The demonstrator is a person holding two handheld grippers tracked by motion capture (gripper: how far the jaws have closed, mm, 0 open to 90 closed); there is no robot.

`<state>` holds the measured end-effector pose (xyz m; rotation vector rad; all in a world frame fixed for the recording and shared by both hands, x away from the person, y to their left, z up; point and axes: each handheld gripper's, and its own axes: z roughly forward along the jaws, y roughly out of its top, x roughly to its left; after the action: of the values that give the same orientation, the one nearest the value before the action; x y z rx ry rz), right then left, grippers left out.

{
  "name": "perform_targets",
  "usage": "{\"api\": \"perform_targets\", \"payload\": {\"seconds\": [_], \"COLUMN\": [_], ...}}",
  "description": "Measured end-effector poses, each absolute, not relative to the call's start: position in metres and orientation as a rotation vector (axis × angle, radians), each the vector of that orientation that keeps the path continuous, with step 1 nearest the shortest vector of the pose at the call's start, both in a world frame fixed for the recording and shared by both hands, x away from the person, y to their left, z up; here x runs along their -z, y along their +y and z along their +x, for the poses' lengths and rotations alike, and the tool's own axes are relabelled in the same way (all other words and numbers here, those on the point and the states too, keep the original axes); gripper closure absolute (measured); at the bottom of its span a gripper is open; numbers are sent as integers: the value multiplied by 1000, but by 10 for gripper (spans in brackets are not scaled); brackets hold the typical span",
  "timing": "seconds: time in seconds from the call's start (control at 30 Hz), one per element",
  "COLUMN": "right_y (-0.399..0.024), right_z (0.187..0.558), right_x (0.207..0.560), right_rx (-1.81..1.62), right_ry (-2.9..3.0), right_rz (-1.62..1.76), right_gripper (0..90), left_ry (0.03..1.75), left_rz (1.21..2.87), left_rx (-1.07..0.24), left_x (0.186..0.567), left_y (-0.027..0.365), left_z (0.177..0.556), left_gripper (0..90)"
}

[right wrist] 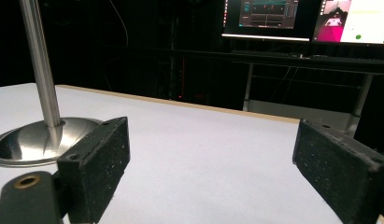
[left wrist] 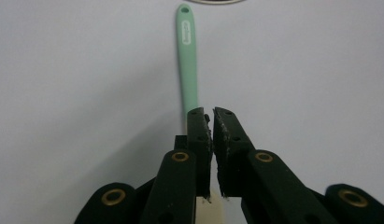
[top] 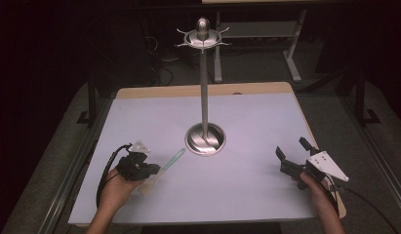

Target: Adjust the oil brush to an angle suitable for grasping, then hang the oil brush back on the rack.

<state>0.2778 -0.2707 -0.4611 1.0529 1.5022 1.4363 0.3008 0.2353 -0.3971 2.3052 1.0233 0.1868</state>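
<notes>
My left hand-held gripper pinches the cream head of the mint spatula — handle running toward twelve o'clock, at the steel stand. My right hand-held gripper is spread wide over the white surface — nothing between its jaws.

Dim room, lit tabletop (soft shadows), perhaps slight blur

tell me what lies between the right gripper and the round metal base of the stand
Nothing: in the high view only bare white table separates the right gripper from the round metal base of the tall stand.
</notes>
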Motion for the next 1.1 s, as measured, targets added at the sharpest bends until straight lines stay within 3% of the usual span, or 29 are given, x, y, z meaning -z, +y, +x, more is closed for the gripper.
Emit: {"api": "perform_targets", "payload": {"seconds": [0.27, 0.43, 1.1], "right_y": [-271, -271, -271], "right_z": [278, 278, 277], "right_x": [461, 461, 461], "right_rx": [-1435, -1436, -1437], "right_ry": [1502, 1504, 1488], "right_rz": [1053, 1054, 1059], "right_gripper": [104, 104, 104], "left_ry": [1025, 1029, 1023], "left_rz": [2359, 2438, 2692], "left_rx": [-131, -93, -115], "left_x": [390, 388, 399], "left_y": [228, 215, 159], "left_z": [316, 335, 381], "left_gripper": [668, 621, 606]}}
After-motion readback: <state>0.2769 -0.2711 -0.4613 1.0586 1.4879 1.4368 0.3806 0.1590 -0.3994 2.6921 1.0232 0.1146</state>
